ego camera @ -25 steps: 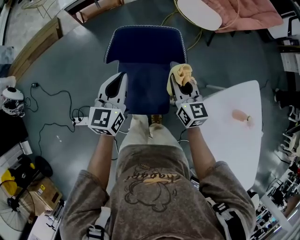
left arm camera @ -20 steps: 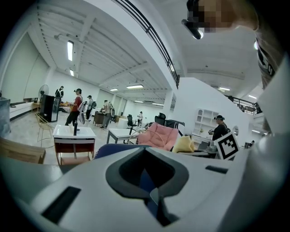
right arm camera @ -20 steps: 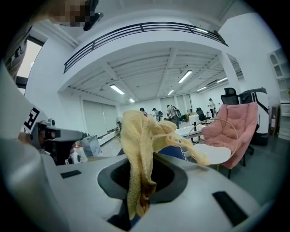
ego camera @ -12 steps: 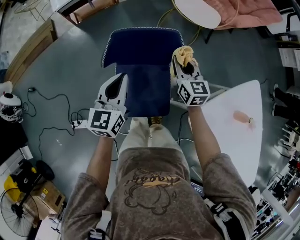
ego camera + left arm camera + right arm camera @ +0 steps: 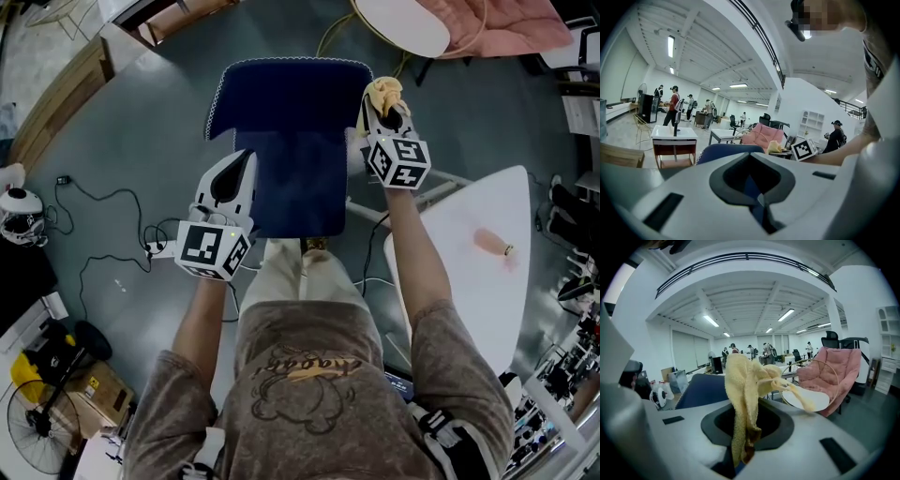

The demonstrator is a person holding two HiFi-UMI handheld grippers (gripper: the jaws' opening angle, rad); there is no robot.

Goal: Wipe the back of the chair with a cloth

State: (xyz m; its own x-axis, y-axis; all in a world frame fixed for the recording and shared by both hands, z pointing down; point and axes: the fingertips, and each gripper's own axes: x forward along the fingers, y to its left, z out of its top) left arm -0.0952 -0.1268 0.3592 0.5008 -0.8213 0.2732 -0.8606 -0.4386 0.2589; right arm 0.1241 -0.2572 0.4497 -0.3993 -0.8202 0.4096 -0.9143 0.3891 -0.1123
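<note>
A dark blue chair stands in front of me in the head view, its back (image 5: 291, 94) farthest from me and its seat (image 5: 295, 183) nearer. My right gripper (image 5: 384, 101) is shut on a yellow cloth (image 5: 386, 91) at the right corner of the chair back. In the right gripper view the cloth (image 5: 745, 390) stands up from the shut gripper (image 5: 743, 446), and the chair back (image 5: 705, 390) lies to its left. My left gripper (image 5: 246, 157) is shut on nothing beside the seat's left edge. The left gripper view shows that gripper (image 5: 758, 199) pointing at the chair back (image 5: 724, 151) and the cloth (image 5: 774, 146).
A white table (image 5: 469, 262) with a small pinkish object (image 5: 492, 242) is at my right. Beyond the chair are a round white tabletop (image 5: 403, 23) and a pink seat (image 5: 497, 23). Cables (image 5: 103, 216) trail over the grey floor at left. Several people stand far off.
My right gripper has carried the cloth forward along the chair's right side, from beside the seat up to the back's right corner. The left gripper has hardly moved.
</note>
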